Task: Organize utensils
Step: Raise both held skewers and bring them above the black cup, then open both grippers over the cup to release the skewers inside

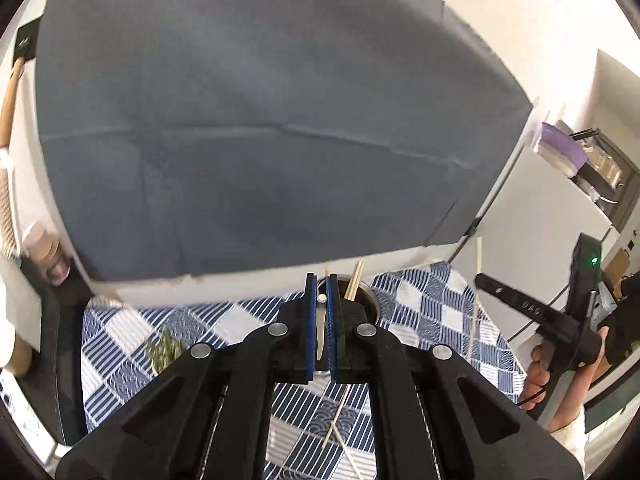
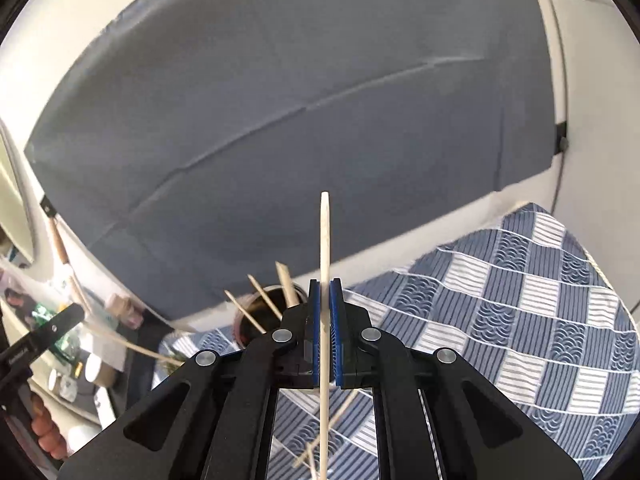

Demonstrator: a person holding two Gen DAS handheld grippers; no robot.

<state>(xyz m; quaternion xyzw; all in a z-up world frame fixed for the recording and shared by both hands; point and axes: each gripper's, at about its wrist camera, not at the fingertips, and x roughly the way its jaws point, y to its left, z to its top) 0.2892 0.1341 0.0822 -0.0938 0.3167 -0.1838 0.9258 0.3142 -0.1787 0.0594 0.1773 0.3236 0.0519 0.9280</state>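
Note:
My left gripper (image 1: pixel 322 285) is shut on a pale chopstick (image 1: pixel 320 328) that points almost straight at the camera. Just beyond its blue pads stands a dark round holder (image 1: pixel 366 300) with chopsticks (image 1: pixel 354 284) leaning out of it. My right gripper (image 2: pixel 325 286) is shut on a long pale chopstick (image 2: pixel 325 248), which stands upright through the pads. The holder (image 2: pixel 256 320) sits ahead and to its left with several sticks (image 2: pixel 286 282) in it. Loose chopsticks (image 1: pixel 340 428) lie crossed on the checked cloth (image 2: pixel 500 320) under both grippers. Each gripper shows in the other view: the right one (image 1: pixel 486 282), the left one (image 2: pixel 74 316).
A large grey panel (image 1: pixel 260 140) stands upright right behind the holder. A green sprig (image 1: pixel 164 350) lies on the cloth at the left. Jars and small items (image 2: pixel 100 364) crowd a surface to the left; a white cabinet with dishes (image 1: pixel 568 160) is at the right.

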